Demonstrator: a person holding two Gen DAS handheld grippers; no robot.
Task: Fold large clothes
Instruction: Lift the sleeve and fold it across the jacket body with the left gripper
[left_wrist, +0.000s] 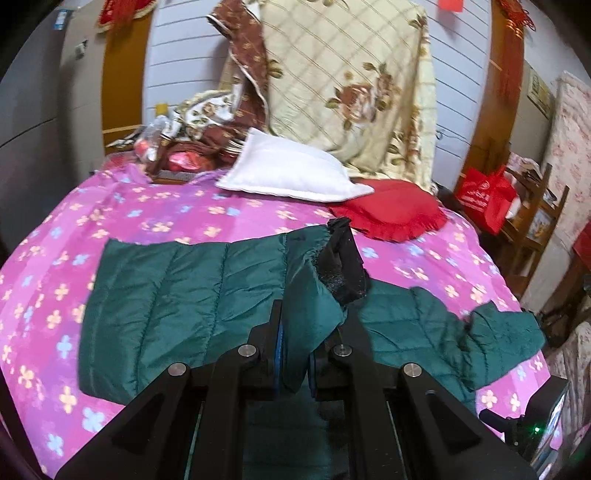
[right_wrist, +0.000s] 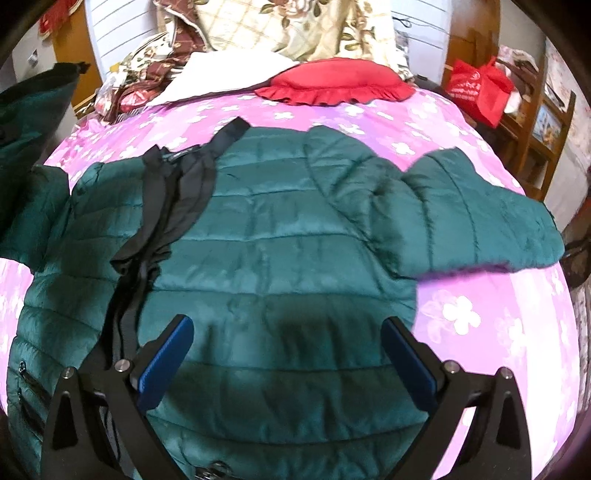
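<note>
A dark green quilted puffer jacket (right_wrist: 280, 236) with black lining at its collar lies spread on a pink flowered bedspread (right_wrist: 480, 295). In the left wrist view my left gripper (left_wrist: 295, 354) is shut on a fold of the jacket (left_wrist: 306, 295), near its black-lined edge (left_wrist: 343, 266), lifting it off the bed. The left sleeve (left_wrist: 155, 306) stretches out to the left. In the right wrist view my right gripper (right_wrist: 288, 354) is open and empty, hovering just above the jacket's body. The right sleeve (right_wrist: 472, 221) lies bent across the bed on the right.
A white pillow (left_wrist: 288, 170) and a red ruffled cushion (left_wrist: 391, 210) lie at the head of the bed, with a floral quilt (left_wrist: 351, 85) piled behind. A red bag (left_wrist: 484, 199) and wooden shelves (left_wrist: 535, 214) stand to the right of the bed.
</note>
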